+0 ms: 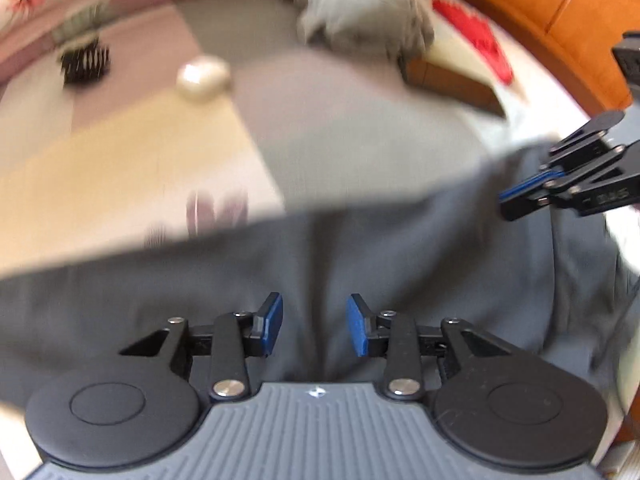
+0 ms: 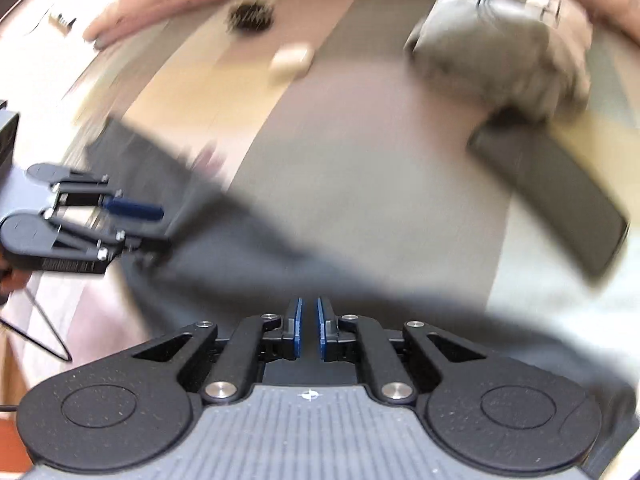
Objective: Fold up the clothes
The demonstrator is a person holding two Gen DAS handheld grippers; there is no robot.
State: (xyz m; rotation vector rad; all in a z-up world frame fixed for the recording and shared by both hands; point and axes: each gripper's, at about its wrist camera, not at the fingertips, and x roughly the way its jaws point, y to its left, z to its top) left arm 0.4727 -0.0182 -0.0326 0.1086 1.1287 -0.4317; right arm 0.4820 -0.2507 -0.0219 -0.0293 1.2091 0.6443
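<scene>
So the dark grey garment [image 1: 320, 264] was spread flat on the bed [image 1: 352, 128], not folded at all as far as I could tell. Left gripper [image 1: 314, 328] hung released right over the garment's middle, nothing between its pads. Right gripper [image 2: 309, 328] was clenched near the garment's edge; can't tell if it pinched cloth. Beyond the garment sat a crumpled grey pile [image 1: 360, 12], apparently also waiting. No baskets or boxes anywhere.
</scene>
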